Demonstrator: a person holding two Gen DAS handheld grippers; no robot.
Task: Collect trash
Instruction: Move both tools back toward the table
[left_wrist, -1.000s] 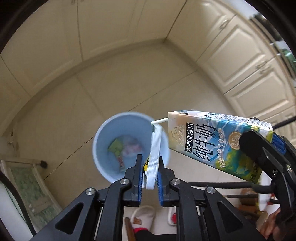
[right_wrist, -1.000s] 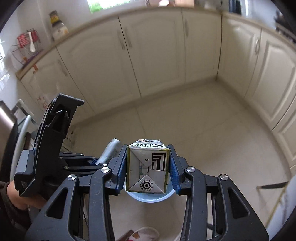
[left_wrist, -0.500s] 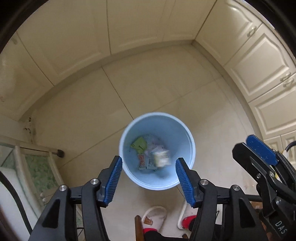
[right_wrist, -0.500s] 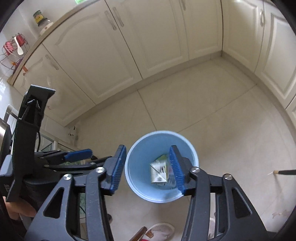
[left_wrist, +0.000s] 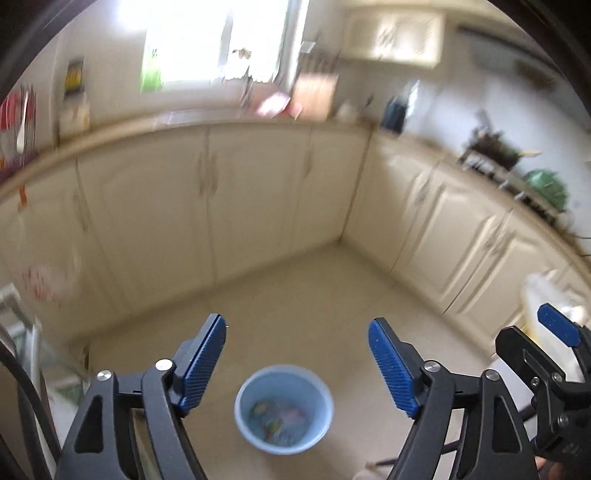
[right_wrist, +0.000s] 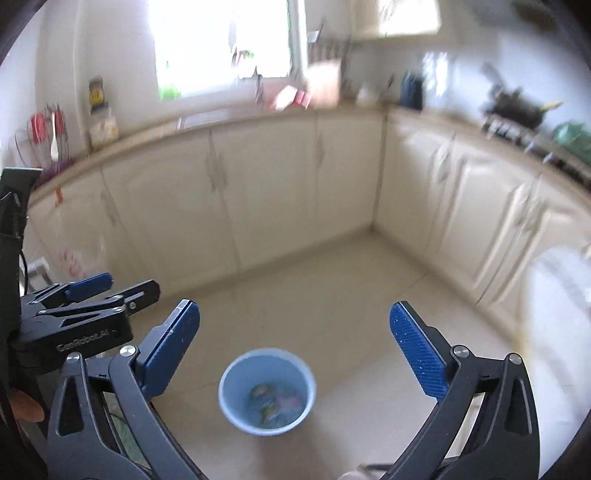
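Left claw (right_wrist: 92, 295) body — blurred lettering, roughly "GenRobot.AI".

I can't make out the scraps (right_wrist: 275, 400) inside the bin (right_wrist: 266, 424) at six o'clock; the worktop clutter (left_wrist: 314, 98) at twelve o'clock is smeared.

Bin (right_wrist: 266, 391) on the floor (right_wrist: 332, 295) near, with trash (right_wrist: 275, 400) inside, framed between the right gripper (right_wrist: 295, 354) fingers; cabinets (right_wrist: 258, 192) far and along the right, counter (right_wrist: 147, 129) on top, window (right_wrist: 221, 44) behind; left gripper (right_wrist: 92, 291) at left.
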